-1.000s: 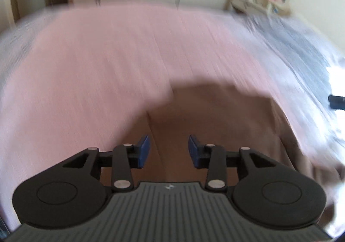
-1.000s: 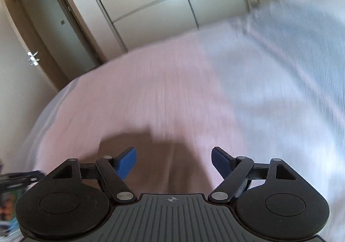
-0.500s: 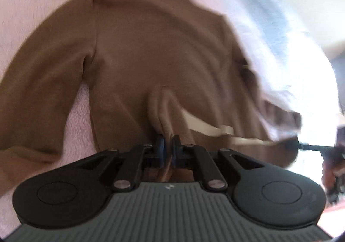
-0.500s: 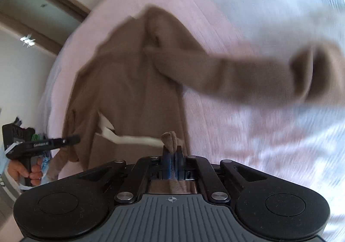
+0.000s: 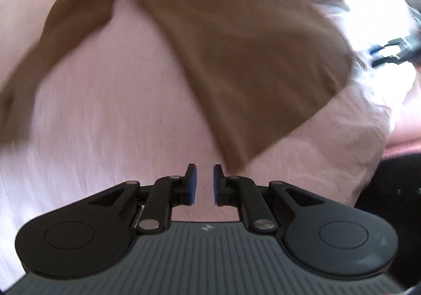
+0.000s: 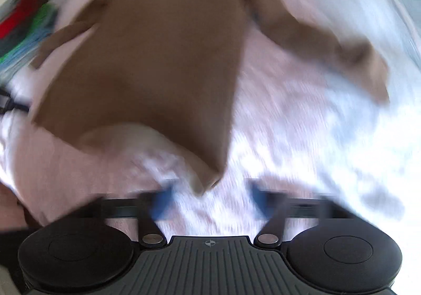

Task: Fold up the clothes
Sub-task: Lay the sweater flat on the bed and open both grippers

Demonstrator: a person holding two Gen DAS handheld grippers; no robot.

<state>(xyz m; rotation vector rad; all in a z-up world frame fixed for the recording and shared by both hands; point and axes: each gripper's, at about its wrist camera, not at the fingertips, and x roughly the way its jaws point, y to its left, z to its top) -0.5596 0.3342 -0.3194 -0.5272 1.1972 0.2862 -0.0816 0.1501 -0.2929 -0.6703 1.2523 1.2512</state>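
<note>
Left gripper [image 5: 202, 182]: jaws slightly parted, nothing between them. Right gripper [image 6: 209, 199]: jaws wide apart, empty, blurred. Brown long-sleeved top [image 5: 236, 40] lies spread on the pink bedsheet [image 5: 105, 124] just beyond both, hem corner nearest. No containers discernible.

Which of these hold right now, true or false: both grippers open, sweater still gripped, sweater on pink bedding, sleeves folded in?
1. Both grippers are open. True: the left gripper and right gripper show gaps between their jaws.
2. The left gripper grips the brown sweater. False: nothing sits between its jaws.
3. The sweater lies on the pink bedding. True.
4. Both sleeves are folded over the body. False: they spread outward.
</note>
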